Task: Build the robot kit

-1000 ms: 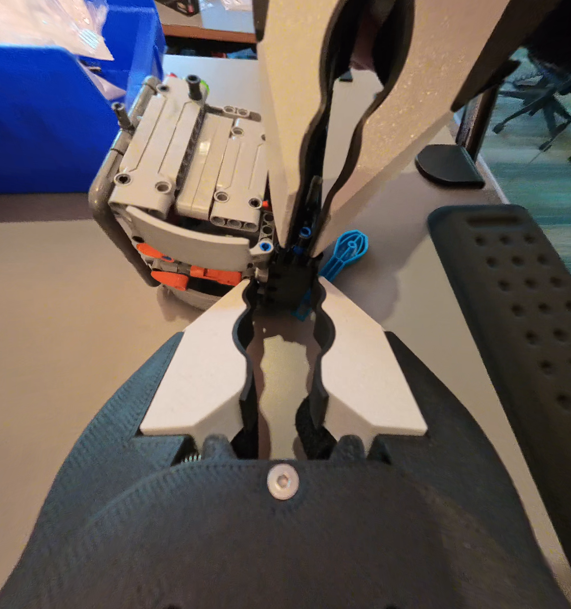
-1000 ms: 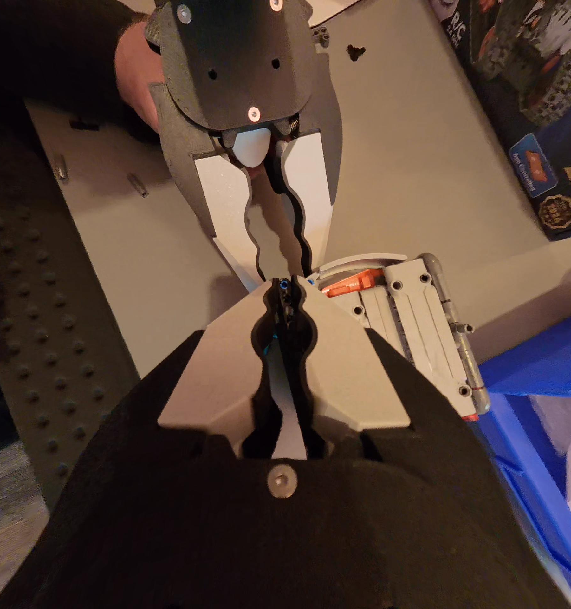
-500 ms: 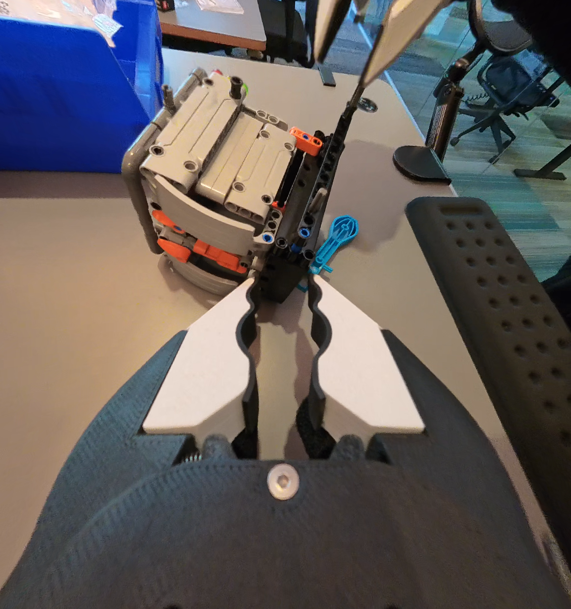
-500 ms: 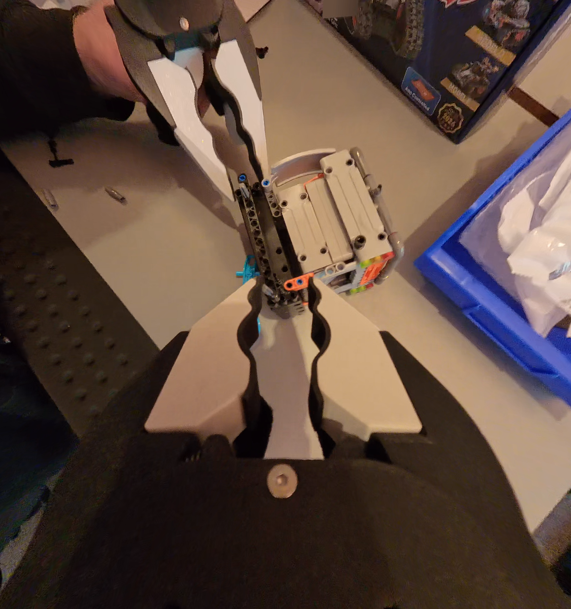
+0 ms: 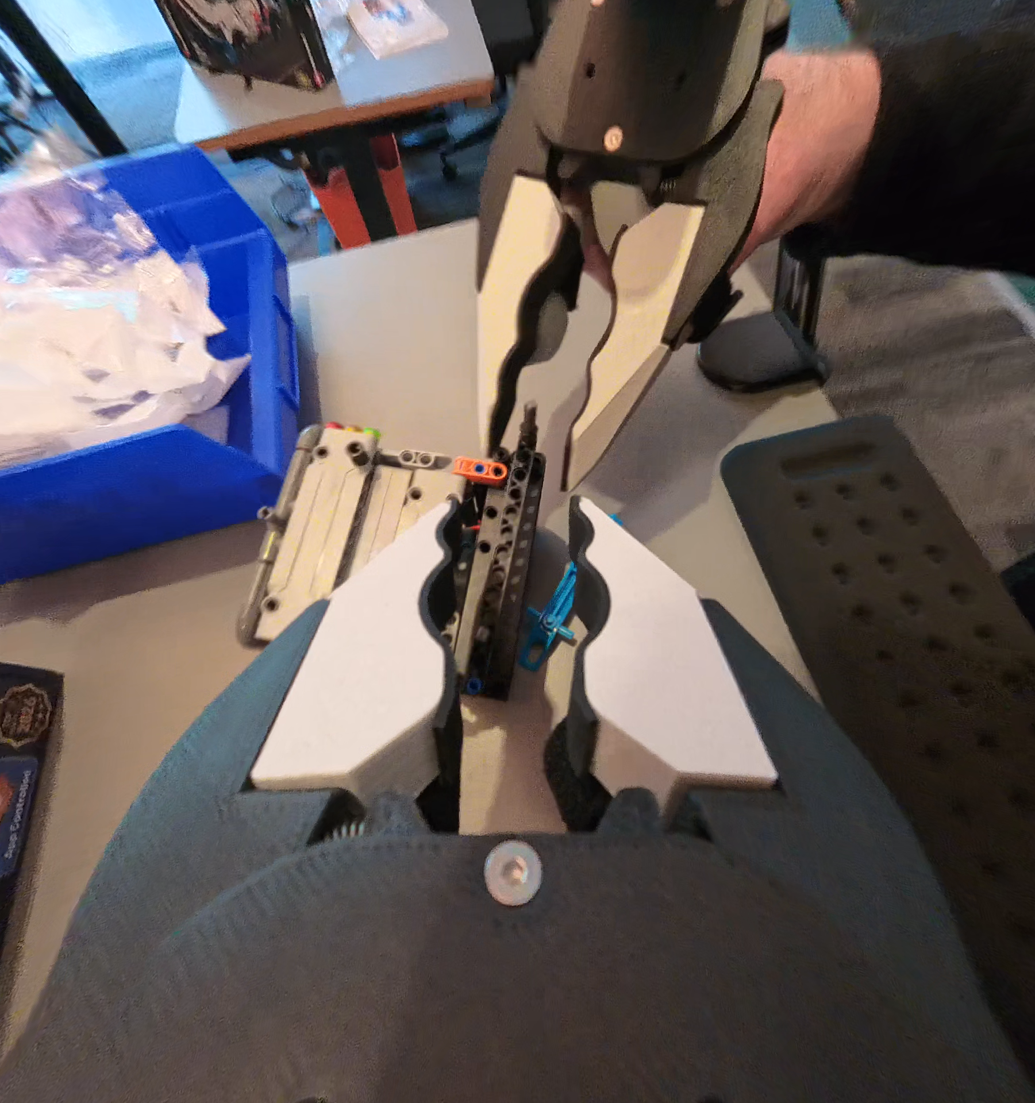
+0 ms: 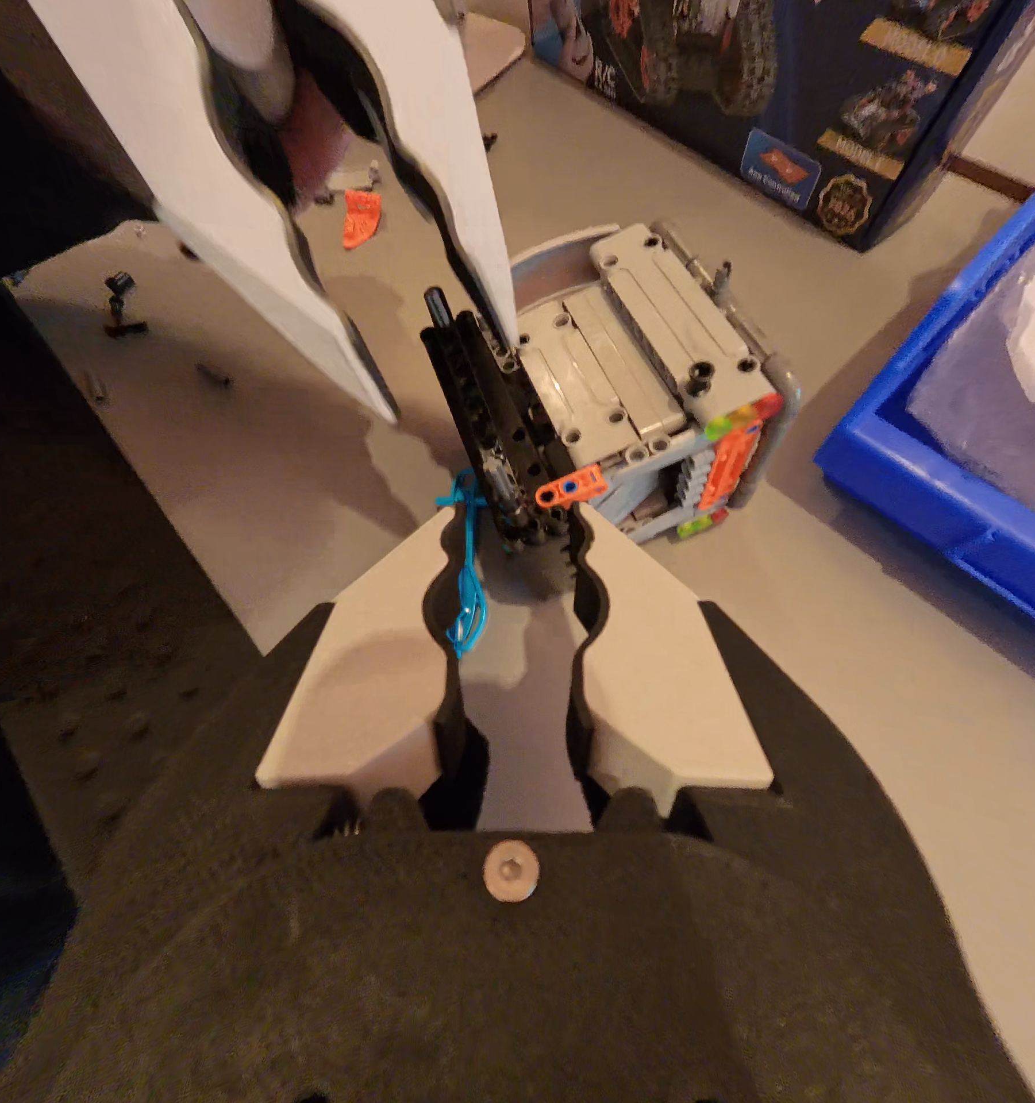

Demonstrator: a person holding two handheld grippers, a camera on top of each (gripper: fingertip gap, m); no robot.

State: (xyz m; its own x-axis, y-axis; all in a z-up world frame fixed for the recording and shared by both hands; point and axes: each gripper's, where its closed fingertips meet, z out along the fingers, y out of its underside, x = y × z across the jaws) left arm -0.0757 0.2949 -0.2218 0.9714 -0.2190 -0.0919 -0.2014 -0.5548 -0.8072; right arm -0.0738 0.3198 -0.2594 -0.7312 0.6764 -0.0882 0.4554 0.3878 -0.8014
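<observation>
A grey brick-built model [image 5: 347, 531] stands on the table with a black stack of holed beams [image 5: 497, 573] along its side and an orange connector [image 5: 479, 468] at the far end. My left gripper [image 5: 512, 507] is open, its fingers either side of the black beams from above. A blue tool [image 5: 547, 615] lies by the right finger. My right gripper [image 6: 512, 516] is open at the other end of the beams [image 6: 491, 418], near the orange connector [image 6: 568, 489] and the blue tool [image 6: 470, 585]. Each gripper faces the other [image 5: 533, 462] [image 6: 443, 376].
A blue bin [image 5: 144, 477] with plastic bags stands beside the model [image 6: 634, 370]. A dark printed box [image 6: 801, 89] is on the table behind. A black ribbed mat [image 5: 891, 597] runs along the table edge. An orange piece [image 6: 359, 218] and small dark parts [image 6: 118, 298] lie loose. The gap from one gripper's tips to the other's is roughly 5 centimeters.
My right gripper opened and let go of the black beams, then drew back. My left gripper opened wider and rose over the model, now looking down on it.
</observation>
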